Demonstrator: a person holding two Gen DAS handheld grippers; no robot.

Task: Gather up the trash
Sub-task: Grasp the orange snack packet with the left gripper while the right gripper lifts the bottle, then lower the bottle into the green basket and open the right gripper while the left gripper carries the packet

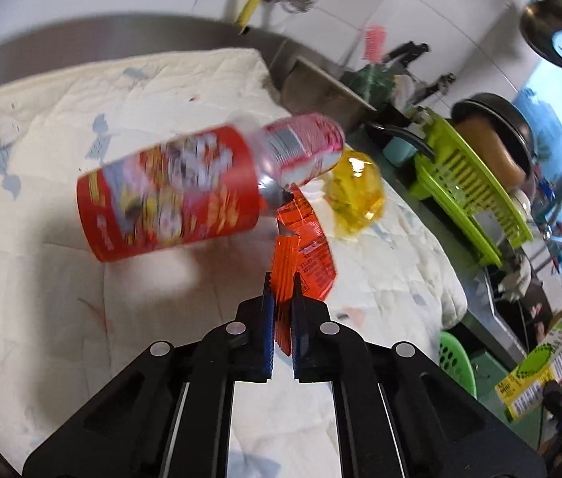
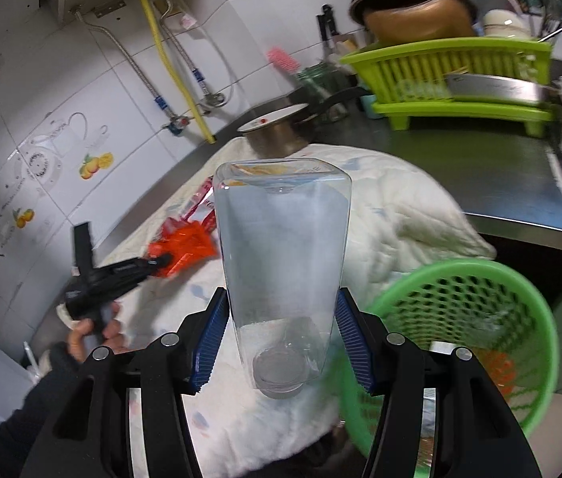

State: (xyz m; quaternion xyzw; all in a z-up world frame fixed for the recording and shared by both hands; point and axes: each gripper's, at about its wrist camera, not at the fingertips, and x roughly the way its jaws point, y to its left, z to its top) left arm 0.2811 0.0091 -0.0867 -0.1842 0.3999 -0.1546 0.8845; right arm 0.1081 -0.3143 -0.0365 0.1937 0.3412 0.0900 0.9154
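No lettering can be read in either of my views. The red cardboard snack tube carries blurred print only. The pink-and-white can label is smeared by motion. The orange crinkled plastic wrapper pinched between my left fingers shows fine print too small to decipher. The yellow-green carton likewise.

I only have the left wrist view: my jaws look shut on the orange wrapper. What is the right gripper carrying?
Observer: The right gripper is shut on a clear plastic bottle, cap end toward the camera.
Operator: Where is the bin? I see only a sliver of green.
Observer: The green mesh basket sits right of the bottle, beside the quilted cloth.
Operator: Is it empty?
Observer: No, something orange lies inside.
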